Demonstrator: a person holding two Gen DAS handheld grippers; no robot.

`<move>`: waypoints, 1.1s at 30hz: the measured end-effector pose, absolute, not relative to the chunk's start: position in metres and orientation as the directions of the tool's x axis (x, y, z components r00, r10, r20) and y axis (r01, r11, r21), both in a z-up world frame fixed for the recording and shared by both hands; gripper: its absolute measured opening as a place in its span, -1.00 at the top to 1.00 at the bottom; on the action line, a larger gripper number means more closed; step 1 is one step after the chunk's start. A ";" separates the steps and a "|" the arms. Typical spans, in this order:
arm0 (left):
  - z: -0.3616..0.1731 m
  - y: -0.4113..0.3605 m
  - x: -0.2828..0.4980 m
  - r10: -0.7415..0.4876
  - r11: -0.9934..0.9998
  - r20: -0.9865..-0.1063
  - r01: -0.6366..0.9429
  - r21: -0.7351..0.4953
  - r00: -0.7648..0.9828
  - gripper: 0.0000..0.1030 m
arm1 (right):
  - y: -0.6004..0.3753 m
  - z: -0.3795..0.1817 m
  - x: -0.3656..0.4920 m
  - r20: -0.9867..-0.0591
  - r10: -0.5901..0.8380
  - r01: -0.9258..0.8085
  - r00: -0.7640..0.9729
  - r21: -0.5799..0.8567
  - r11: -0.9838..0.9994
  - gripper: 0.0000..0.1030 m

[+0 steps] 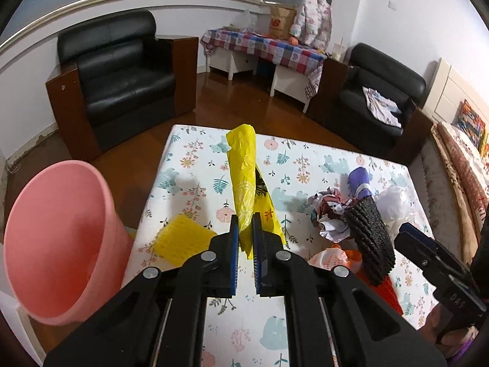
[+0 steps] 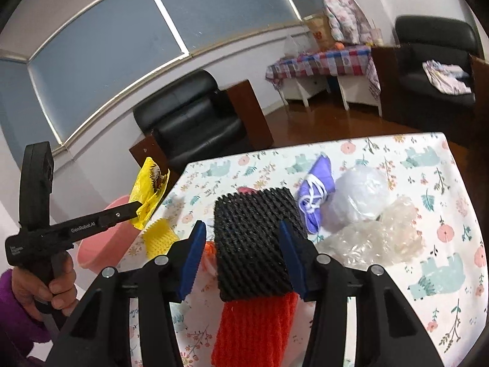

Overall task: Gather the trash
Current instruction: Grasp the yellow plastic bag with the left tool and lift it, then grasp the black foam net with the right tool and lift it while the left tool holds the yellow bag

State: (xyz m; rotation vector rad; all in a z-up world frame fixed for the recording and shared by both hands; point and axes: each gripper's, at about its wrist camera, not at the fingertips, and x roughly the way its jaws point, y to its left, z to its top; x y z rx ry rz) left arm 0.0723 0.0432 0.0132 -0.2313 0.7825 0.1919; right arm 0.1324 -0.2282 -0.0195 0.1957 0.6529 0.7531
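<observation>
Up front, the left gripper (image 1: 246, 229) has its jaws pinched tight on a yellow plastic bag (image 1: 244, 180), which sticks out from between the blue pads toward twelve o'clock in the left wrist view, with a loose flap hanging to about four o'clock of the pads. From the right wrist view the same bag is seen lifted off the table, over the table's left edge. At nine o'clock of the left gripper stands a pink bin (image 1: 58, 238), its mouth tipped toward the camera, beside the table (image 1: 305, 159) with its flowered cloth. A yellow foam net (image 1: 180, 241) lies on the cloth at the near left corner, just at eight o'clock of the pinched bag. The right gripper (image 2: 241, 238) stands about half open around a black foam net (image 2: 253, 238); the net sits between the blue pads, and whether they press on it cannot be told. A red foam net (image 2: 256, 330) sticks out from under the black one toward six o'clock. At one to two o'clock of the right gripper lie a purple face mask (image 2: 314, 195), a clear plastic bag (image 2: 357, 195) and a wad of bubble wrap (image 2: 379, 235). Crumpled paper (image 1: 330, 214) lies left of the black net in the left wrist view. A hand (image 2: 45, 287) in a purple sleeve grips the left tool's handle.
</observation>
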 end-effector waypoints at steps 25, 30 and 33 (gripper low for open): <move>0.034 0.059 0.031 0.041 0.938 -0.634 -0.248 -0.241 0.772 0.86 | -0.230 -0.018 0.112 -0.545 0.621 -0.565 0.564 0.294 0.771 0.12; 0.036 0.065 0.018 0.030 0.942 -0.626 -0.232 -0.244 0.779 0.86 | -0.217 -0.014 0.107 -0.575 0.610 -0.582 0.546 0.263 0.769 0.14; 0.039 0.068 0.012 0.033 0.948 -0.621 -0.222 -0.230 0.783 0.86 | -0.203 -0.011 0.097 -0.588 0.583 -0.608 0.561 0.185 0.772 0.14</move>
